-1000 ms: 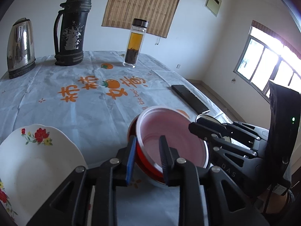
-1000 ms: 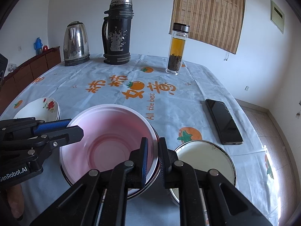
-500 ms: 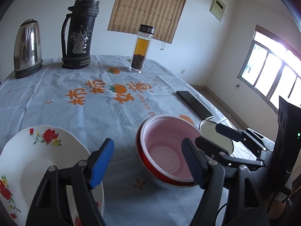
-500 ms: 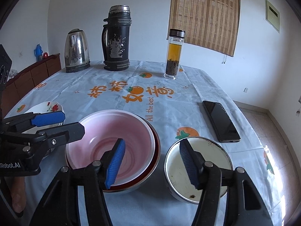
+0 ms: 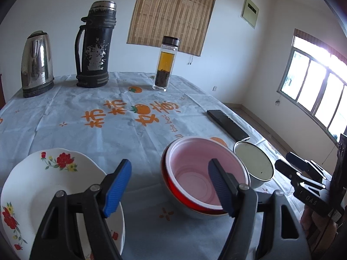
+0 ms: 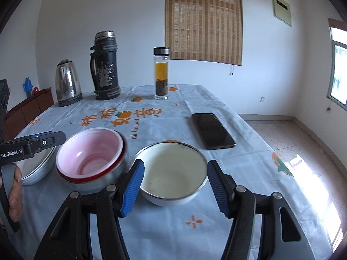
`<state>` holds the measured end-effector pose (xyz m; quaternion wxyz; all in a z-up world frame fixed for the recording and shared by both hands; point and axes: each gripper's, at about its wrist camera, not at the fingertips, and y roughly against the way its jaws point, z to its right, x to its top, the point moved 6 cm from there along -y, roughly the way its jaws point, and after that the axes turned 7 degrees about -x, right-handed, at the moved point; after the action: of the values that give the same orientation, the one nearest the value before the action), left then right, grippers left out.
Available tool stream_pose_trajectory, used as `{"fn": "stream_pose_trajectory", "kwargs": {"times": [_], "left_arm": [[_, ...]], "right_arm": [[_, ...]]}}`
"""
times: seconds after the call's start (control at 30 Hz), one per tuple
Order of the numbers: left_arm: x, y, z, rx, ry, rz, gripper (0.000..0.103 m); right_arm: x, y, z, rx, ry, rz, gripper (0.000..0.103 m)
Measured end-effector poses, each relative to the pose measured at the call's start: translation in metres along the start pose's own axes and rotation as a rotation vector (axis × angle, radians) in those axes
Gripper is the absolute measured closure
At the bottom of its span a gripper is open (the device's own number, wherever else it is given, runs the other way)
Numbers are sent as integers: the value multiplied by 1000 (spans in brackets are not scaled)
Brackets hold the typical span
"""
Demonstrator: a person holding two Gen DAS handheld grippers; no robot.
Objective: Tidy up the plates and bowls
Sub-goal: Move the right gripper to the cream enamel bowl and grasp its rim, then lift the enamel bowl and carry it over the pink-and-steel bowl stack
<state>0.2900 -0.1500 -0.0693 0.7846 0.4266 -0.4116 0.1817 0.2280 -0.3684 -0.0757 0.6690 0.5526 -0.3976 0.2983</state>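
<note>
My left gripper stands wide with nothing between its pads; its jaws have just been opening, off the pink bowl. That bowl now sits nested in a red-lined metal bowl just ahead of my left gripper and a little to its right. The flowered plate lies under and to the left of the left finger. My right gripper is also well apart and empty, its jaws likewise just opened, and the steel bowl sits directly ahead of it, framed between the two pads but not touched.

What could go wrong, as I judge it: the steel bowl stands just beside the nested pair, so a pad going down on its left rim has little gap and could shove the pink bowl or tip the steel one. Its rim is thin and smooth, so a shallow pinch may slip. On the other side, my left finger hangs over the plate and could clip its rim if I swing left.

Room is better to the right of the steel bowl, where the surface is bare up to its edge. The phone lies beyond the steel bowl, to the right. The glass bottle, flask and kettle stand far ahead, well clear.
</note>
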Motion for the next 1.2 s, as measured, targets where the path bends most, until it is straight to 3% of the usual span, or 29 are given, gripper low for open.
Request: {"fn": "stream_pose_trajectory", "kwargs": {"times": [0.1,0.17,0.23,0.27,0.5,0.57,0.63,0.7,0.9,1.2], "left_arm": [[-1,-1,5,23,-37,1,43],[0,-1,8,42,-53,7,55],[1,-2,15,65,-81,0,67],[1,-2,20,67,-85,-7,73],[3,-10,73,4,-157,-40,75],[1,-17,90,-10,-183,-51,74],[-2,-26,104,-13,-207,-62,74],[-6,-34,113,-23,-213,-79,74],[-10,-51,134,-42,-211,-125,75],[-26,-78,151,-49,-211,-209,88]], "right_arm": [[-8,-7,22,-25,-43,-23,42],[-12,-14,31,-20,-68,-46,55],[-16,-22,36,-11,-78,-78,75],[-17,-26,37,0,-80,-93,76],[-10,-44,40,37,-95,-126,79],[-12,-50,38,61,-93,-140,83],[-14,-56,35,74,-89,-157,94],[-13,-55,35,76,-89,-150,97],[-12,-49,44,47,-119,-118,97],[-10,-43,54,30,-157,-88,98]]}}
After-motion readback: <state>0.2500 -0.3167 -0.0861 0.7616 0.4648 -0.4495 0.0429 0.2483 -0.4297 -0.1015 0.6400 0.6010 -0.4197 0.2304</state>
